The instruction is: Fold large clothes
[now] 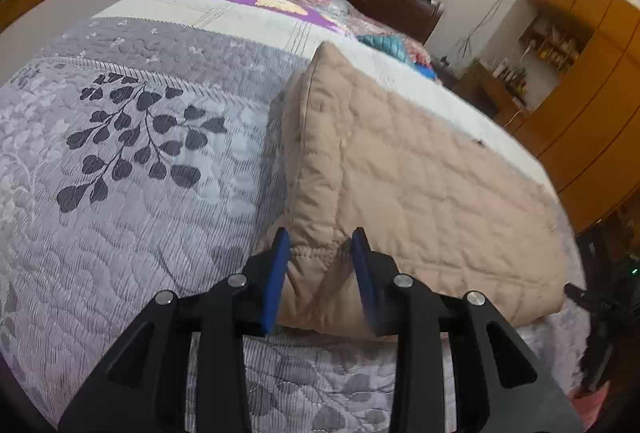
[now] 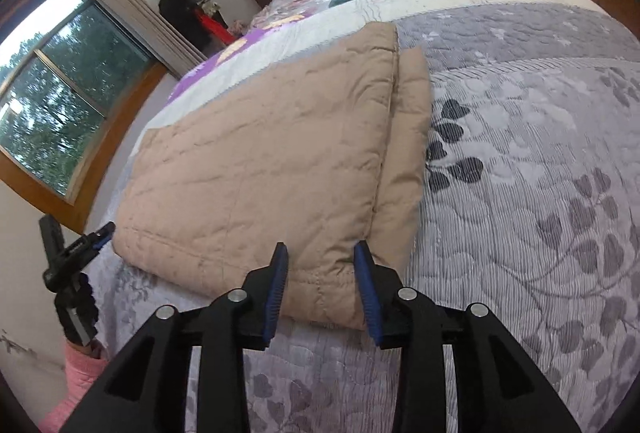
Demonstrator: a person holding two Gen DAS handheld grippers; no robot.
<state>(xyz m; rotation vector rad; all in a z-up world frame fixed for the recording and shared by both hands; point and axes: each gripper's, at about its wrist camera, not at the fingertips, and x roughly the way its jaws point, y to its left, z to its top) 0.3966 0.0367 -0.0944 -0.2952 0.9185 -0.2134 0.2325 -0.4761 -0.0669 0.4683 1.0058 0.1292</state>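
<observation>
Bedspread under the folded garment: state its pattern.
Bedspread: grey quilted, with dark leaf sprigs; clearest in the left wrist view.

A tan quilted coat (image 2: 260, 161) lies folded into a thick rectangular pad on a bed, near its foot edge. Its top layer is flat and lightly creased. A narrower folded strip sticks out from under it along one long side. A stitched hem runs along the near edge.
</observation>
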